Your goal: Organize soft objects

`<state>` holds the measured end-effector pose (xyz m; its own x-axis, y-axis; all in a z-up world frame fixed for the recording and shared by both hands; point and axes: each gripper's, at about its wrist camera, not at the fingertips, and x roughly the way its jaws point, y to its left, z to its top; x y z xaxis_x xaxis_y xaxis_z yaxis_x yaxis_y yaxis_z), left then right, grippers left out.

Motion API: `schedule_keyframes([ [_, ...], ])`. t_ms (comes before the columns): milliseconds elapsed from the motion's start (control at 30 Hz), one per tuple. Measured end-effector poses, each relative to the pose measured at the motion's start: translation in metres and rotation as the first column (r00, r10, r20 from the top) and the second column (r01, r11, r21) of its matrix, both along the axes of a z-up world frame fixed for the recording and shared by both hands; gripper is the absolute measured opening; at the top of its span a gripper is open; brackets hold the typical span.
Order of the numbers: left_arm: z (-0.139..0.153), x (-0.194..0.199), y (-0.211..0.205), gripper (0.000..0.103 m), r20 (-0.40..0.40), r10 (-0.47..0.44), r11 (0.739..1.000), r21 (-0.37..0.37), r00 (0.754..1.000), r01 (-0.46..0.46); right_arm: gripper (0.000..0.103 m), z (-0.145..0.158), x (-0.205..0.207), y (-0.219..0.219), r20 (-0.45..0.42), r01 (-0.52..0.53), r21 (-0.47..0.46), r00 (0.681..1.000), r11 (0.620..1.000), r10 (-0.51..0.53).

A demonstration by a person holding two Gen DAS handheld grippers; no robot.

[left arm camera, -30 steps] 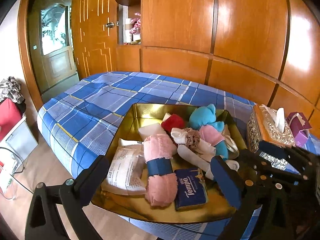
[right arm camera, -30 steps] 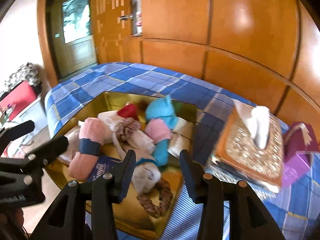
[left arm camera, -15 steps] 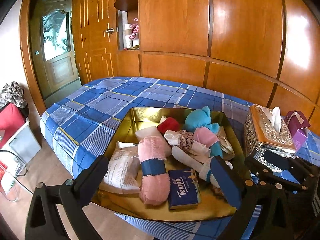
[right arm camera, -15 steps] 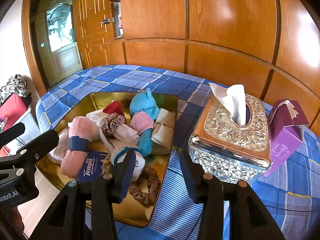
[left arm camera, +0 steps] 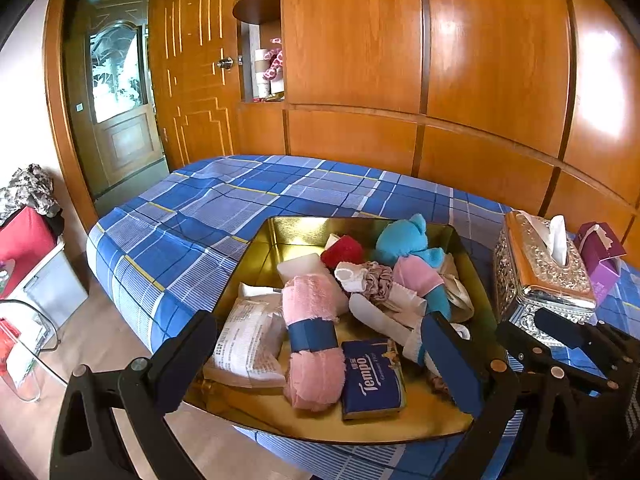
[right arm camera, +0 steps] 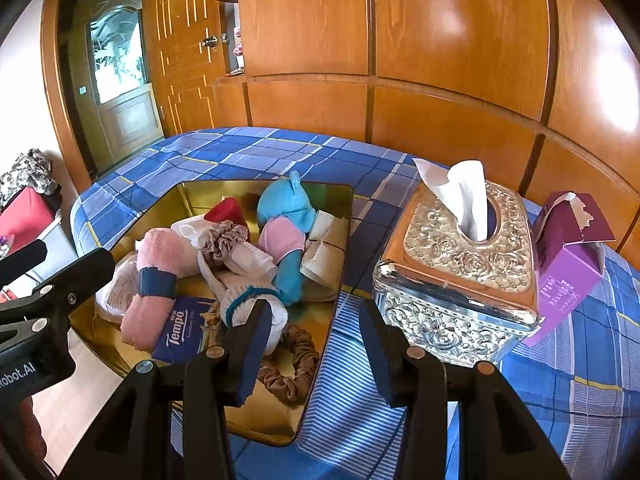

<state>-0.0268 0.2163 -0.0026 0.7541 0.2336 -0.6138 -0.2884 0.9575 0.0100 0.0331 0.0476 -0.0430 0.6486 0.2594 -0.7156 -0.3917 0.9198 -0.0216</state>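
Soft objects fill one gold tray (right arm camera: 320,208) on the plaid bed (right arm camera: 248,152): one pink towel roll (left arm camera: 312,328), one teal plush (left arm camera: 400,236), two scrunchies. Two tissue boxes stand at three o'clock. Both grippers, left (left arm camera: 320,356) and right (right arm camera: 312,344), hover with jaws apart, empty.

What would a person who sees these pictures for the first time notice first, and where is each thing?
The eye goes first to the gold tray on the blue checked bed cover, heaped with soft things: a turquoise plush toy at the far side and a pink rolled towel with a blue band near the front. To its right stands an ornate silver tissue box, with a purple carton beside it.
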Motion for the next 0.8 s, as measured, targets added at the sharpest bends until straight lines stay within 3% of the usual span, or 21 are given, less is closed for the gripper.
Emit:
schedule_keyframes([
  [800,-0.0020,-0.0005,0.0020,0.103,-0.009,0.018,1.000,-0.007,1.000,-0.018,0.046,-0.0034,-0.0010,-0.0030,-0.008,0.019,0.002,1.000,1.000,-0.019],
])
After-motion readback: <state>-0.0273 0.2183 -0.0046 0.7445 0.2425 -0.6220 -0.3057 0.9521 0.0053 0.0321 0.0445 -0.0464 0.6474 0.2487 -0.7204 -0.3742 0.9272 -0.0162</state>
